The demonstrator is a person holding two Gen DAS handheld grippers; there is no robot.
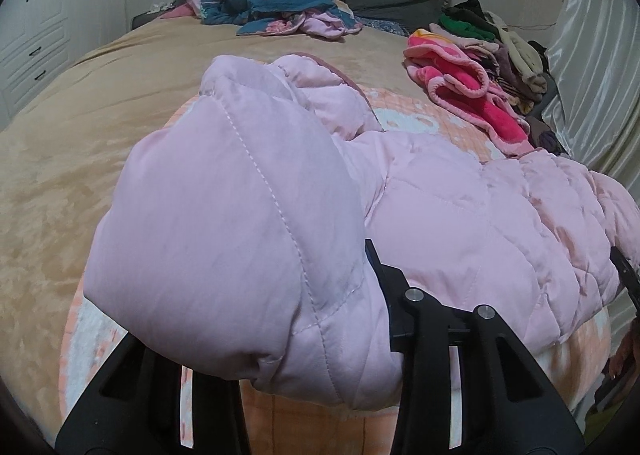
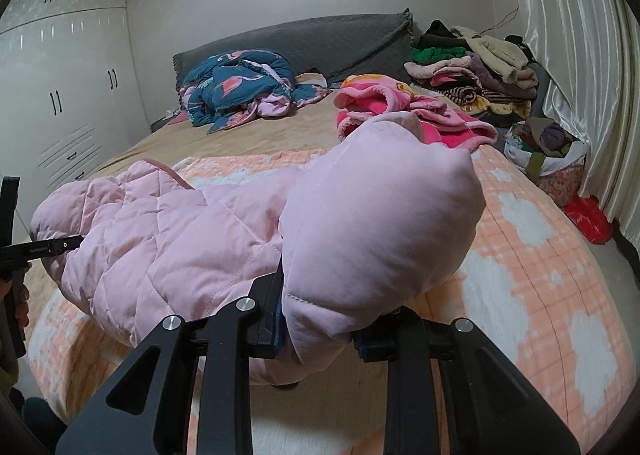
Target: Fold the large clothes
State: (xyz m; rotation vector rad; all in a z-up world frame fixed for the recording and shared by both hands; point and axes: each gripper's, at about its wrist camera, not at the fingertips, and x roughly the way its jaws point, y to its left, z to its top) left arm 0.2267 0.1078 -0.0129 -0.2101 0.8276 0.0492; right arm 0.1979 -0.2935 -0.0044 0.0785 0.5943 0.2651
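Observation:
A pale pink quilted jacket [image 1: 460, 223] lies stretched across the near end of the bed; it also shows in the right wrist view [image 2: 180, 239]. My left gripper [image 1: 276, 335] is shut on a puffy bunch of the jacket at its left end and holds it raised. My right gripper [image 2: 320, 331] is shut on another bunch of the jacket at its right end, also lifted. The right gripper shows at the right edge of the left wrist view [image 1: 626, 275], and the left gripper at the left edge of the right wrist view [image 2: 44, 249].
The bed has a tan cover [image 1: 80, 159] and an orange-and-white blanket [image 2: 540, 255] under the jacket. A blue flamingo quilt [image 2: 236, 91] lies by the grey headboard. A pink garment [image 2: 400, 107] and stacked clothes [image 2: 476, 75] sit at the far right. A laundry basket [image 2: 548, 151] stands by the curtain, a wardrobe [image 2: 68, 95] at left.

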